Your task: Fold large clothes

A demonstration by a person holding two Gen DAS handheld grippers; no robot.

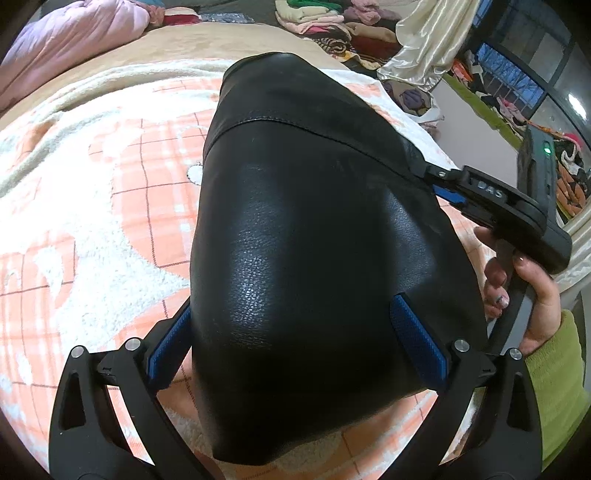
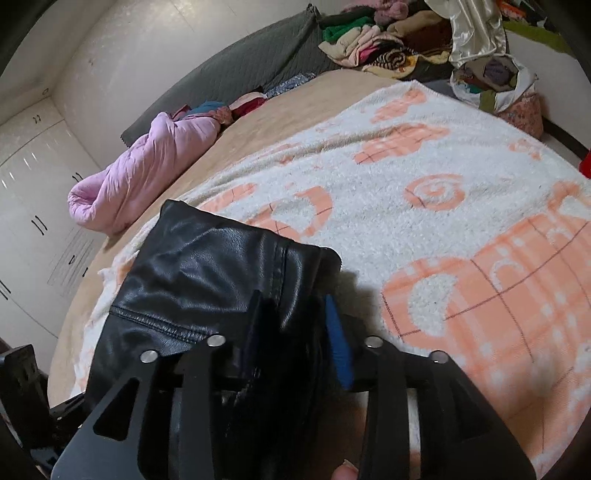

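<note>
A black leather garment (image 1: 314, 229) lies folded on a white and orange blanket (image 1: 92, 206) on the bed. My left gripper (image 1: 295, 332) is wide open, its blue pads on either side of the garment's near end. My right gripper (image 2: 295, 325) is shut on the garment's edge (image 2: 221, 273); in the left wrist view it (image 1: 443, 177) grips the garment's right edge, held by a hand in a green sleeve.
A rolled pink quilt (image 2: 147, 173) lies at the far side of the bed. Piles of mixed clothes (image 2: 369, 44) and a cream satin cloth (image 2: 476, 33) sit beyond the bed. White wardrobes (image 2: 33, 206) stand at the left.
</note>
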